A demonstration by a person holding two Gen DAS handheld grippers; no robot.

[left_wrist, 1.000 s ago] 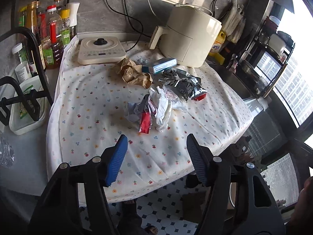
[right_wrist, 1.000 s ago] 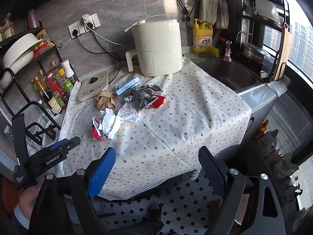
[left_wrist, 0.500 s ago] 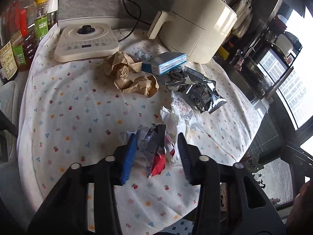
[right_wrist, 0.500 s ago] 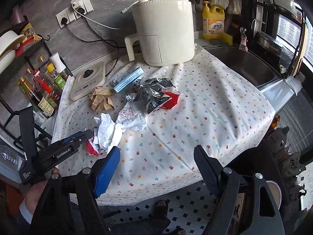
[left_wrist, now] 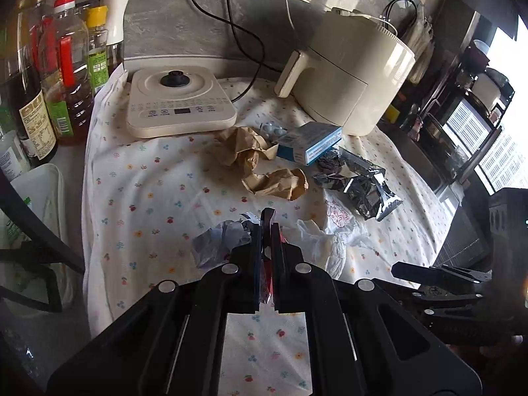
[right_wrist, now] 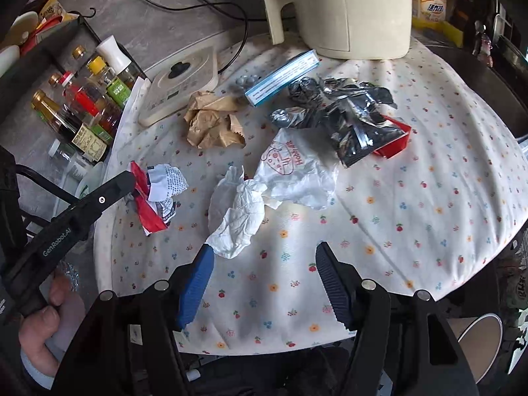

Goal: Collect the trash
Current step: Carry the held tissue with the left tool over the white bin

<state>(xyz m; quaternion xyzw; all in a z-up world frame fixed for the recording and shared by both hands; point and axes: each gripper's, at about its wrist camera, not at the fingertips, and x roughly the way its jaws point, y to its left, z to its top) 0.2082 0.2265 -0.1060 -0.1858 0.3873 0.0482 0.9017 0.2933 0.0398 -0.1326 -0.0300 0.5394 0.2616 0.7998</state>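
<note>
My left gripper (left_wrist: pixel 266 227) is shut on a red and white crumpled wrapper (right_wrist: pixel 155 194) at the table's left side; the wrapper also shows in the left wrist view (left_wrist: pixel 221 241). My right gripper (right_wrist: pixel 264 257) is open and empty, just short of a white crumpled tissue (right_wrist: pixel 239 213). A white plastic bag (right_wrist: pixel 297 175), brown crumpled paper (right_wrist: pixel 211 122), a blue box (right_wrist: pixel 282 77) and black foil wrappers (right_wrist: pixel 343 115) lie further back on the floral tablecloth (right_wrist: pixel 412 198).
A cream air fryer (right_wrist: pixel 349 10) and a flat cooker base (right_wrist: pixel 181 82) stand at the back. Sauce bottles (right_wrist: pixel 82 105) stand left of the table. A sink (right_wrist: pixel 495 76) lies to the right. The table's front edge is near my right gripper.
My left gripper moved forward onto the red and white wrapper and closed on it. My right gripper moved closer to the table, toward the white tissue, still open.
</note>
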